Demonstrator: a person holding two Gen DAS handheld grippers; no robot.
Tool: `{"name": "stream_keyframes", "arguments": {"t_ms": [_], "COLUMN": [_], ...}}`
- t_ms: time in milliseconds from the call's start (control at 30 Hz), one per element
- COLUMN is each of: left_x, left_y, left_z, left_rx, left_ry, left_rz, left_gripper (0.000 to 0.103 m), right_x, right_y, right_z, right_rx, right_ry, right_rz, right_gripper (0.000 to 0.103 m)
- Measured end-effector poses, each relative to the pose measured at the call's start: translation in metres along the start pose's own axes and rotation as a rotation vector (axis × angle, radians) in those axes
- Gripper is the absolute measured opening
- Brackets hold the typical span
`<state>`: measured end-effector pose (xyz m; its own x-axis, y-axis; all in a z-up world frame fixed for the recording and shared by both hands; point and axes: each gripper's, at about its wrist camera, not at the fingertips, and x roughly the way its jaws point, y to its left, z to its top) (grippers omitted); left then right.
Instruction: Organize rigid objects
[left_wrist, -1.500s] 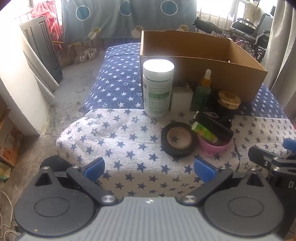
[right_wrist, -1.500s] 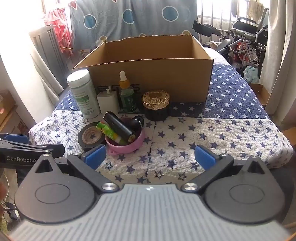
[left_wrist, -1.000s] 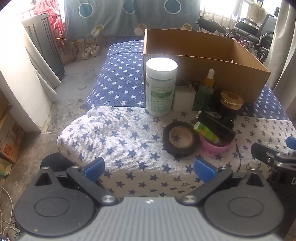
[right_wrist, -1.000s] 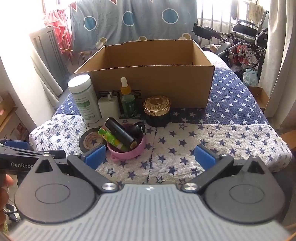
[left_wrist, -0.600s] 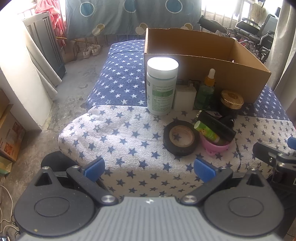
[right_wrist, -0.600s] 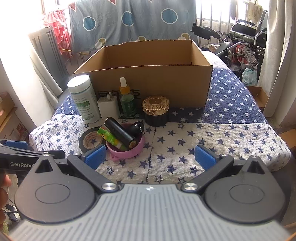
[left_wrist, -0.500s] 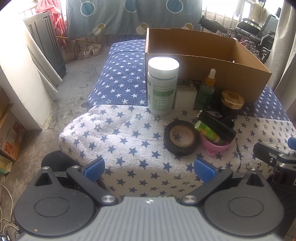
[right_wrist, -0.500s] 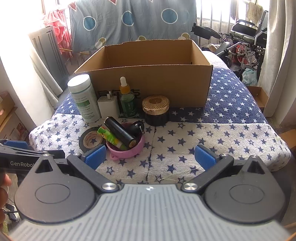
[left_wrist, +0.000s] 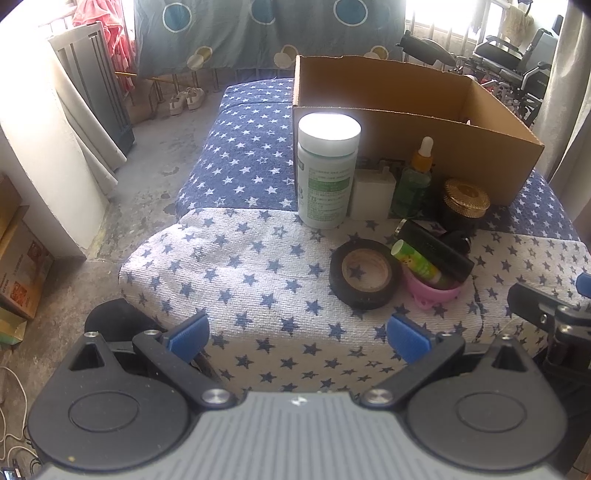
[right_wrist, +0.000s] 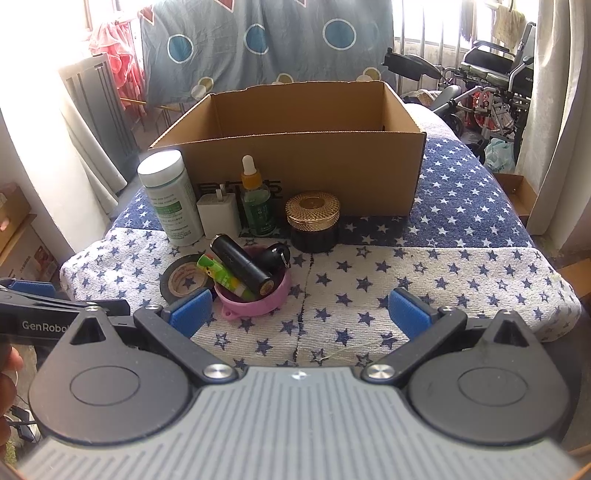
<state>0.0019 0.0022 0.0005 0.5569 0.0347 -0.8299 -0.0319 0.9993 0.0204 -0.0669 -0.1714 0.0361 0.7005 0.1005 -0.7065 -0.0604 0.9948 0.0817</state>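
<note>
Your left gripper (left_wrist: 297, 334) has its blue-tipped fingers (left_wrist: 188, 334) spread wide and holds nothing. It hovers low at the near edge of the star-print cloth (left_wrist: 236, 266), short of every object. Your right gripper (right_wrist: 299, 314) is just as wide apart and empty, level with the left, and pointed at the middle of the cluster.

The things to sort stand together in front of the open cardboard box (right_wrist: 306, 170). Nearest you are a roll of black tape (left_wrist: 365, 274) lying flat and, touching it, a small pink bowl (right_wrist: 258, 297). The bowl holds a black tube (right_wrist: 242, 264), a green and yellow stick (right_wrist: 223, 277) and a black key fob (right_wrist: 271, 254), all poking over its rim. Behind them, in a row against the box front, stand a tall white bottle (left_wrist: 327, 170), a white charger plug (right_wrist: 218, 214), a green dropper bottle (right_wrist: 256, 201) and a dark jar with a gold lid (right_wrist: 313, 219).

The risk lies in the crowding. The tall bottle and the thin dropper bottle look top-heavy, and a finger brushing one could topple it into its neighbours. Lifting the pink bowl by one side could tip out its loose contents. The soft cloth gives little firm footing.

The surface looks like a padded bed or bench, white stars in front, navy behind. Beyond hang a blue circle-print sheet (right_wrist: 258, 40), bright windows and a wheelchair (right_wrist: 491, 74) at right.
</note>
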Motion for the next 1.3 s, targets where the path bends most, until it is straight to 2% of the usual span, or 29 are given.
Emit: {"name": "stream_keyframes", "arguments": {"t_ms": [1300], "left_x": [0.0032], "left_y": [-0.0005], "left_z": [-0.0019], "left_rx": [0.006], "left_ry": [0.005], "left_rz": [0.02], "left_gripper": [0.103], "right_x": [0.0061], "right_y": [-0.0026], "right_z": [-0.0014], "right_rx": [0.008], "right_ry": [0.009], "right_rz": [0.011], "right_gripper": [0.102]}}
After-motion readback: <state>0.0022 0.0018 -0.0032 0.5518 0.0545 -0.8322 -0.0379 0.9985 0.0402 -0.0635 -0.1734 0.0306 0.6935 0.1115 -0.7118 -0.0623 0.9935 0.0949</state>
